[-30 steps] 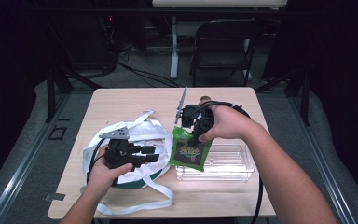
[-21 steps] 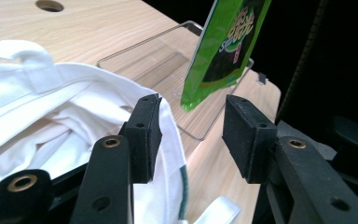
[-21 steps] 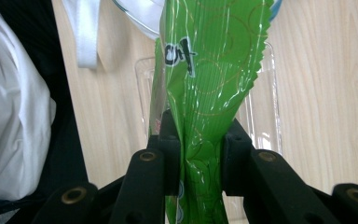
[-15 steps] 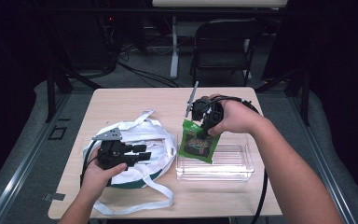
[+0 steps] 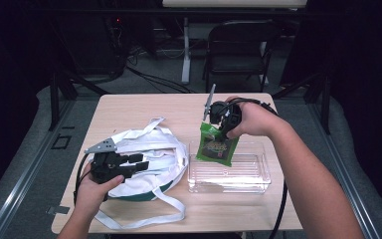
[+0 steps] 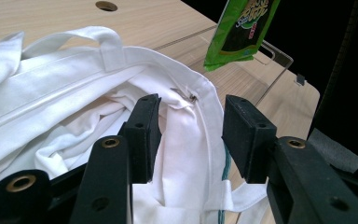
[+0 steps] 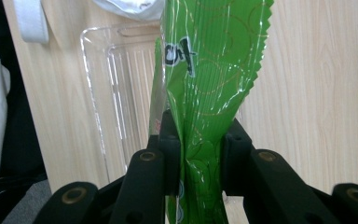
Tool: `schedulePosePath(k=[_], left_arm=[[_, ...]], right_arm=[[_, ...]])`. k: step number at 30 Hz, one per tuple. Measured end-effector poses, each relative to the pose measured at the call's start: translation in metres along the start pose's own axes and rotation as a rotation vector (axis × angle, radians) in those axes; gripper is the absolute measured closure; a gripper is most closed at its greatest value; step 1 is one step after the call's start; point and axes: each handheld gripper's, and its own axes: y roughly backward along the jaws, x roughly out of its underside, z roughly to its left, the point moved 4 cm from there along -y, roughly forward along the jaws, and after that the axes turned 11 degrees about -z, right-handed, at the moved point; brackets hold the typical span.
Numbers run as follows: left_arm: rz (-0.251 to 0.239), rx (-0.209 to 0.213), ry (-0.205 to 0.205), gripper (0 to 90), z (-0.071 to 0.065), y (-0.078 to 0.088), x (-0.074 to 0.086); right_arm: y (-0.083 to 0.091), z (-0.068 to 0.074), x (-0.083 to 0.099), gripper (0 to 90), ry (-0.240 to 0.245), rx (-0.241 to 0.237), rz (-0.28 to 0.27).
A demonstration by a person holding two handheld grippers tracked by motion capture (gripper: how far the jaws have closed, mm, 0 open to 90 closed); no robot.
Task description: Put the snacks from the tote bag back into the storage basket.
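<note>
The right gripper (image 5: 220, 124) has its jaws pinched on the top edge of a crinkly green foil snack packet (image 5: 217, 147), which hangs below them over a clear plastic rectangular tray (image 5: 251, 177). The left gripper (image 6: 189, 135) lies with jaws spread, the hem of a rumpled white cloth tote bag (image 6: 74, 93) lying between them.

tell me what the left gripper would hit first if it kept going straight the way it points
Most likely the white cloth bag: the left gripper is open, and the bag's hem lies just ahead between its fingers. The clear tray sits farther on, though depth is unclear.
</note>
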Motion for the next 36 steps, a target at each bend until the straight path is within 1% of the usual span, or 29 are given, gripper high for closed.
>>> schedulePosePath(k=[4, 5, 7, 9, 12, 15, 18, 21, 22, 25, 29, 30, 33, 34, 35, 36], left_arm=[[0.002, -0.011, 0.001, 56.2, 0.001, 0.004, 0.002], [-0.004, -0.014, 0.003, 56.2, 0.001, 0.004, 0.002], [-0.004, -0.020, 0.009, 56.2, 0.002, 0.006, 0.003], [-0.003, -0.028, 0.010, 56.2, 0.003, 0.008, 0.004], [-0.009, -0.040, 0.014, 56.2, 0.004, 0.011, 0.005], [-0.012, -0.044, 0.016, 56.2, 0.005, 0.013, 0.005], [-0.016, -0.060, 0.021, 56.2, 0.007, 0.015, 0.007], [-0.016, -0.062, 0.024, 56.2, 0.008, 0.016, 0.007], [-0.022, -0.065, 0.026, 56.2, 0.008, 0.017, 0.007], [-0.023, -0.067, 0.028, 56.3, 0.008, 0.018, 0.007], [-0.021, -0.069, 0.026, 56.2, 0.008, 0.018, 0.008], [-0.021, -0.070, 0.026, 56.3, 0.008, 0.018, 0.008], [-0.025, -0.072, 0.026, 56.3, 0.009, 0.018, 0.007], [-0.026, -0.071, 0.026, 56.3, 0.009, 0.018, 0.007], [-0.022, -0.071, 0.027, 56.3, 0.009, 0.019, 0.007], [-0.021, -0.073, 0.029, 56.4, 0.009, 0.019, 0.007]], right_arm=[[-0.004, -0.006, 0.006, 74.6, 0.004, 0.006, 0.010], [-0.005, -0.007, 0.007, 74.6, 0.009, 0.009, 0.019], [-0.007, -0.009, 0.009, 74.6, 0.004, 0.010, 0.017], [-0.009, -0.012, 0.010, 74.6, 0.013, 0.014, 0.025], [-0.011, -0.016, 0.010, 74.6, 0.020, 0.028, 0.019], [-0.012, -0.017, 0.010, 74.6, 0.022, 0.030, 0.013], [-0.018, -0.023, 0.011, 74.6, 0.039, 0.044, 0.021], [-0.021, -0.025, 0.011, 74.6, 0.053, 0.054, 0.026], [-0.026, -0.026, 0.012, 74.6, 0.062, 0.054, 0.013], [-0.034, -0.027, 0.013, 74.6, 0.091, 0.057, 0.022], [-0.043, -0.026, 0.011, 74.6, 0.116, 0.057, 0.031], [-0.044, -0.026, 0.010, 74.6, 0.130, 0.058, 0.034], [-0.047, -0.025, 0.007, 74.7, 0.145, 0.061, 0.022], [-0.048, -0.025, 0.005, 74.6, 0.157, 0.065, 0.029], [-0.049, -0.025, 0.004, 74.6, 0.154, 0.069, 0.021], [-0.050, -0.025, 0.003, 74.6, 0.162, 0.072, 0.020]])
